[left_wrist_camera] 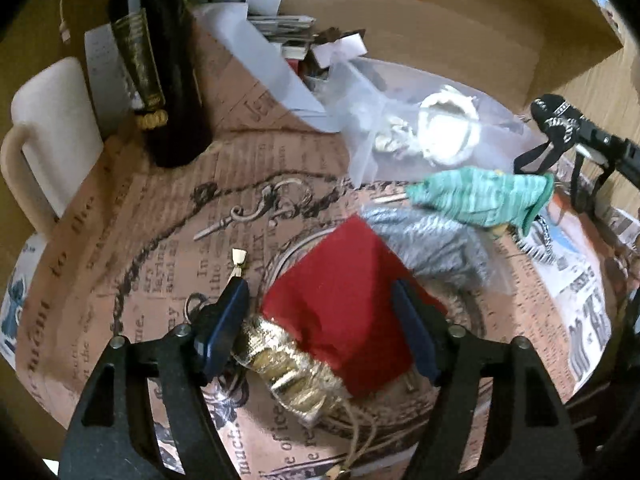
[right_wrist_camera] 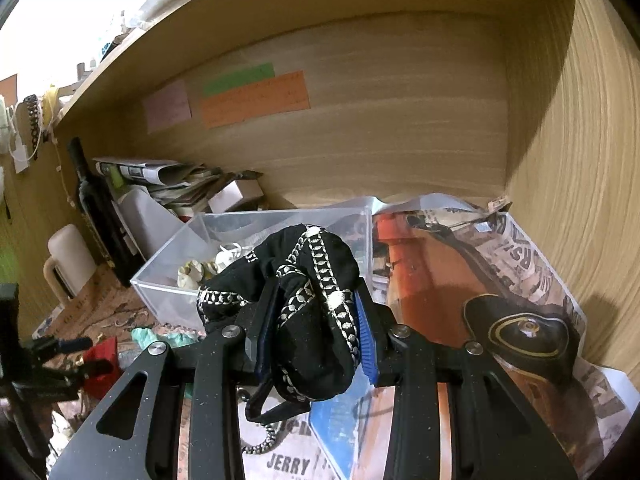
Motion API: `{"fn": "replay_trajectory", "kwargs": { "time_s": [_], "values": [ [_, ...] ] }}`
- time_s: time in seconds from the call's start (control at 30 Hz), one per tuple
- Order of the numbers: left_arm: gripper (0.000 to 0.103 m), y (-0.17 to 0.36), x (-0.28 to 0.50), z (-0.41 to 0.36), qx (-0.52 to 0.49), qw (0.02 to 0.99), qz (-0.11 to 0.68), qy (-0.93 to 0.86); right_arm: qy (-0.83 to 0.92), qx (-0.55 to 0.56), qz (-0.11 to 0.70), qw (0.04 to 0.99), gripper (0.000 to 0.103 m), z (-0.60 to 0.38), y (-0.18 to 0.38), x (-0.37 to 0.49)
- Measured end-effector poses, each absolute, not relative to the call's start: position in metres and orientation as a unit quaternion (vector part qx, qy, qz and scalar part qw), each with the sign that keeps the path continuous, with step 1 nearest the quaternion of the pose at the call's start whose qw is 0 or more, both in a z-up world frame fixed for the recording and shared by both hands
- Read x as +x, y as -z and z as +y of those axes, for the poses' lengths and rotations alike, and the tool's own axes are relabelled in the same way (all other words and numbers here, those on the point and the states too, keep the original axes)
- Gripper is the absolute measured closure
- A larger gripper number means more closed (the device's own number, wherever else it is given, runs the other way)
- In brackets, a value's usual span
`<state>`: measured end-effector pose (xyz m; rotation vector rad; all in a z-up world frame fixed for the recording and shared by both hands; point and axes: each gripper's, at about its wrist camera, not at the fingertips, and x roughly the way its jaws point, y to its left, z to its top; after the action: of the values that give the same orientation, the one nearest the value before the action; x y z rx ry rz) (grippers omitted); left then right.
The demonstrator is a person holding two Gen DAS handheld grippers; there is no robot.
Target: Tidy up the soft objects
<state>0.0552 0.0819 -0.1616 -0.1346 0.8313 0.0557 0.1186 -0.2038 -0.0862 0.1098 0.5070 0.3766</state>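
Observation:
My left gripper (left_wrist_camera: 320, 296) is open, its jaws on either side of a red velvet pouch (left_wrist_camera: 344, 300) with a gold cuff (left_wrist_camera: 288, 372) that lies on the printed paper. A green cloth (left_wrist_camera: 480, 196) and a grey cloth (left_wrist_camera: 432, 240) lie just beyond it. My right gripper (right_wrist_camera: 312, 312) is shut on a black pouch with white chain trim (right_wrist_camera: 304, 304), held up in front of a clear plastic box (right_wrist_camera: 168, 292). The right gripper and black pouch also show in the left wrist view (left_wrist_camera: 560, 120). The box (left_wrist_camera: 492, 128) holds small white items.
A black bottle (left_wrist_camera: 160, 60) and a white mug (left_wrist_camera: 52, 128) stand at the left. Papers and small boxes (right_wrist_camera: 180, 184) are piled at the back. A black and gold case (right_wrist_camera: 524, 340) lies on newspaper at the right. Wooden shelf walls enclose the back and right.

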Motion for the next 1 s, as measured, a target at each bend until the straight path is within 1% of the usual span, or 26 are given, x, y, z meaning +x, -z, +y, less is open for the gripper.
{"fn": "replay_trajectory", "kwargs": {
  "time_s": [0.03,0.07,0.1,0.13,0.17,0.27,0.43,0.7,1.0],
  "values": [
    [0.039,0.163,0.054,0.080,-0.059,0.915,0.399,-0.033,-0.185,0.054,0.250,0.949,0.071,-0.204,0.086,0.119],
    [0.054,0.163,0.053,0.079,-0.054,0.916,0.396,-0.035,-0.185,0.053,0.250,0.949,0.071,-0.204,0.086,0.119],
    [0.063,0.163,0.053,0.079,-0.052,0.916,0.397,-0.033,-0.185,0.053,0.250,0.949,0.071,-0.204,0.085,0.119],
    [0.074,0.163,0.053,0.079,-0.051,0.915,0.398,-0.033,-0.185,0.053,0.250,0.949,0.071,-0.204,0.085,0.120],
    [0.083,0.163,0.054,0.080,-0.052,0.916,0.397,-0.035,-0.185,0.053,0.249,0.949,0.071,-0.204,0.085,0.120],
    [0.087,0.161,0.054,0.084,-0.064,0.915,0.397,-0.026,-0.184,0.054,0.248,0.949,0.071,-0.204,0.085,0.120],
    [0.088,0.151,0.052,0.085,-0.066,0.921,0.383,-0.031,-0.183,0.054,0.247,0.950,0.071,-0.205,0.085,0.119],
    [0.088,0.111,0.059,0.085,-0.047,0.941,0.333,-0.035,-0.182,0.056,0.241,0.952,0.071,-0.207,0.081,0.121],
    [0.088,0.063,0.091,0.074,-0.021,0.963,0.267,-0.024,-0.187,0.054,0.218,0.956,0.071,-0.207,0.064,0.131]
  ]
}}
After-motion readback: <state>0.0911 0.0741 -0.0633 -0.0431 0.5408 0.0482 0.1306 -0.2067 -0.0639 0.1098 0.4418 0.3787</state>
